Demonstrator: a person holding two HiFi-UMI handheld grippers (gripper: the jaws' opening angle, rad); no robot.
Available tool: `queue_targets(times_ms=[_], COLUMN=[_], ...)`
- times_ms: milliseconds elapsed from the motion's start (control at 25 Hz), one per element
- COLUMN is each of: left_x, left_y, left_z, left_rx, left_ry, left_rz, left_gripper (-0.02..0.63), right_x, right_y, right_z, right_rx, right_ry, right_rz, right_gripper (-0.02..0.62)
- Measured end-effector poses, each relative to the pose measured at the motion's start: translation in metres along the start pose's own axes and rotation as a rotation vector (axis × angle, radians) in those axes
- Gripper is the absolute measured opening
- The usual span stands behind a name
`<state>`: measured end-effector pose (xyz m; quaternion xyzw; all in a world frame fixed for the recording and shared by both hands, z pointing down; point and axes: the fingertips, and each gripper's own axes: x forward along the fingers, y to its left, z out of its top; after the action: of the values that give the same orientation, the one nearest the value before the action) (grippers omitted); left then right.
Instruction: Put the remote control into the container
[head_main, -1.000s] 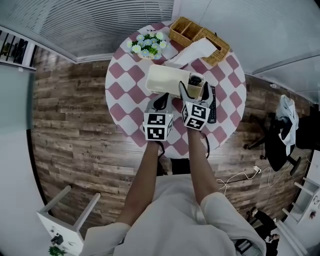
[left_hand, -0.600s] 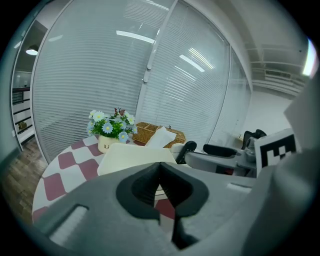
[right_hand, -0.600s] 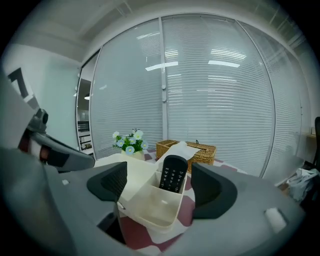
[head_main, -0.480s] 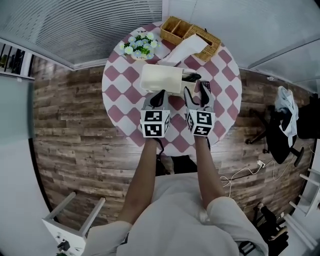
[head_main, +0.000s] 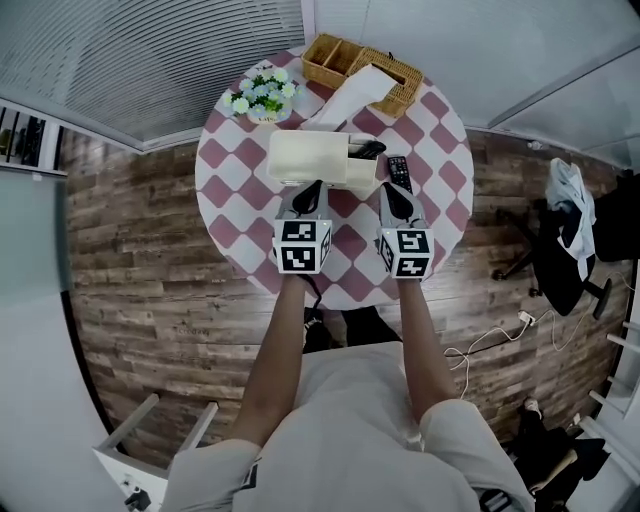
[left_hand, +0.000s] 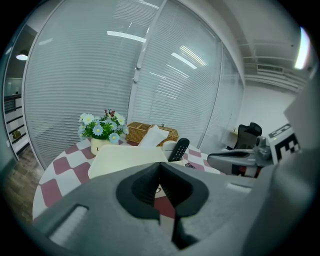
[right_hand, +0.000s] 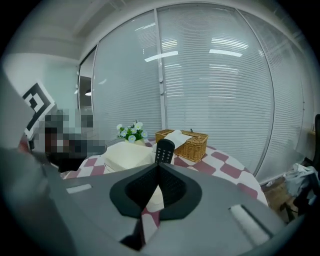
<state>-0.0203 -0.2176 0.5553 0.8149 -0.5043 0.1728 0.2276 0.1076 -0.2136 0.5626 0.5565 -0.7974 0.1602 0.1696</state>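
Note:
A black remote control (head_main: 366, 150) stands on end in the right end of the cream container (head_main: 306, 157), its top leaning out over the rim. It also shows in the left gripper view, remote (left_hand: 178, 149) in container (left_hand: 127, 159), and in the right gripper view, remote (right_hand: 163, 148) in container (right_hand: 127, 153). My right gripper (head_main: 392, 192) (right_hand: 159, 166) has just been closing; it is shut, empty, a short way back from the container. My left gripper (head_main: 309, 189) (left_hand: 160, 165) is shut on nothing, just in front of the container's near side.
A second black remote (head_main: 398, 172) lies flat on the checked round table (head_main: 232, 190), right of the container. A flower pot (head_main: 260, 97) and a wicker tissue basket (head_main: 362, 68) stand at the far edge. A chair (head_main: 560, 250) is off to the right.
My right gripper has let go of the remote in the container, drawn back toward the person and shut its jaws. The left gripper has stayed put.

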Motion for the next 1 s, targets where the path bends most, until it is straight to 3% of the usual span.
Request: queue_targets(times_ms=[360,560,1000], left_x=[0.0,0.004,0.023], left_y=[-0.004,-0.01,-0.025], left_z=[-0.007,0.0,0.001], left_rx=[0.0,-0.007,0.029], left_ry=[0.015,-0.029,-0.033], left_rz=[-0.006,-0.014,-0.025], left_gripper=[0.003,0.003,0.005], right_x=[-0.018,-0.022,-0.002], right_y=[-0.013,-0.021,-0.049], right_z=[-0.008,-0.014,-0.04], right_rx=[0.021,0.035,0.064], right_ry=[0.039,0.058,0.228], right_rz=[-0.014,-0.02,-0.051], right_gripper=[0.002,0.002,0.002])
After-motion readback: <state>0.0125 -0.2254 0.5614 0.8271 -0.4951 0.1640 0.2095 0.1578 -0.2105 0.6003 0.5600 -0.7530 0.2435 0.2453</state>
